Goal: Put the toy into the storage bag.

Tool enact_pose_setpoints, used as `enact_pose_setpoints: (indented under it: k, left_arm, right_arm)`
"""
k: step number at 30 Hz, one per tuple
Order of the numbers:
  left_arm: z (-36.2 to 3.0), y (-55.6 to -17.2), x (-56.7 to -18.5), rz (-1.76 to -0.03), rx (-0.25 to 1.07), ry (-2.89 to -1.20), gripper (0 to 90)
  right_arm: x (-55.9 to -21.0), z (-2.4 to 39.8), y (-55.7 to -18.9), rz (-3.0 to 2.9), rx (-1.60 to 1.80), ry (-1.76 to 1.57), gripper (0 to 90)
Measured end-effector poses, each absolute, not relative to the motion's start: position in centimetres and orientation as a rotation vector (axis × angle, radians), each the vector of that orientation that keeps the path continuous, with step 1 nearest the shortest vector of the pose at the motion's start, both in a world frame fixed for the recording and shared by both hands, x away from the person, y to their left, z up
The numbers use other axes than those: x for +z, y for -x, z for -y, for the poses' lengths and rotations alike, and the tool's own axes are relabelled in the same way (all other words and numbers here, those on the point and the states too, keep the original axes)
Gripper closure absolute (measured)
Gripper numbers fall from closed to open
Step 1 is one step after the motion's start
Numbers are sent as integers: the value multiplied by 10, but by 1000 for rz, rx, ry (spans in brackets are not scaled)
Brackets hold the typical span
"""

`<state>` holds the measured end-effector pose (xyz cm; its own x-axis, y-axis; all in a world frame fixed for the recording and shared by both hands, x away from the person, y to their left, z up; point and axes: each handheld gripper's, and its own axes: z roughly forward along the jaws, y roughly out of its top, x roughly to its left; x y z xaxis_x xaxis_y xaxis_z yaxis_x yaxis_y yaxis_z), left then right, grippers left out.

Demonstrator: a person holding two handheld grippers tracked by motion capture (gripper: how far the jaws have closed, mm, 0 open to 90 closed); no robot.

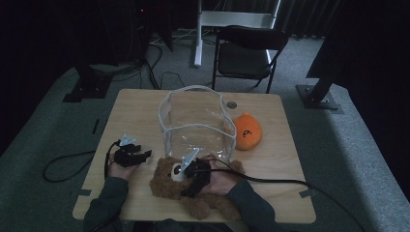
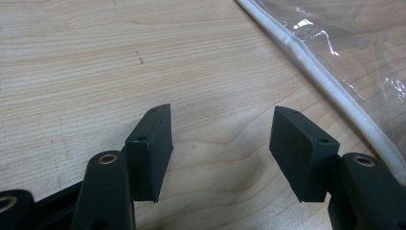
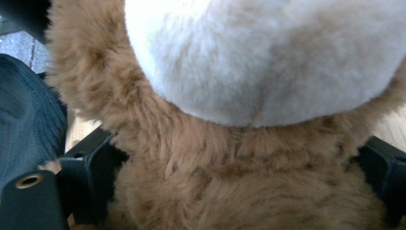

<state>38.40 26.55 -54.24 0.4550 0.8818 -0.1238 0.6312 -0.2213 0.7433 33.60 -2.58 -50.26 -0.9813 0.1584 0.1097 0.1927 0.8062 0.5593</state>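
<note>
A brown teddy bear (image 1: 162, 184) lies on its back at the table's near edge. My right gripper (image 1: 193, 175) is down over it, held by a hand coming from the right. In the right gripper view its black jaws stand wide on either side of the bear's furry neck (image 3: 230, 158), below the white muzzle (image 3: 268, 57); the right gripper (image 3: 234, 191) is open, its pads at the fur. My left gripper (image 1: 140, 155) rests on the bare wood left of the bear, and the left gripper (image 2: 220, 148) is open with nothing between its jaws.
A clear plastic bag (image 1: 196, 121) with white piping (image 2: 330, 81) stands open in the middle of the wooden table (image 1: 135, 111). An orange plush (image 1: 247, 131) lies to its right. A black cable (image 1: 270, 181) trails off right. A folding chair (image 1: 246, 53) stands beyond the table.
</note>
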Motion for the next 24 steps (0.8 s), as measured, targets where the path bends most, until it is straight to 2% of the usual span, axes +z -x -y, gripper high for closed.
enact_pose_setpoints:
  k: [3,7,9,16,24]
  left_arm:
    - [-265,-384,-542,-1264,422,-1954,409]
    - [-265,-384,-542,-1264,424,-1954,409]
    - [-265,-384,-542,-1261,426,-1955,409]
    - [-265,-384,-543,-1262,424,-1952,409]
    - [-266,-384,-543,-1261,420,-1951,410]
  right_arm:
    - [-503,24,-336,2947,-896,286,99]
    - [-502,18,-333,2979,-888,275,155]
    - [-501,22,-333,2967,-924,290,216]
    - [-496,29,-328,2976,-1022,279,311]
    - [-490,41,-323,2962,-1123,274,341]
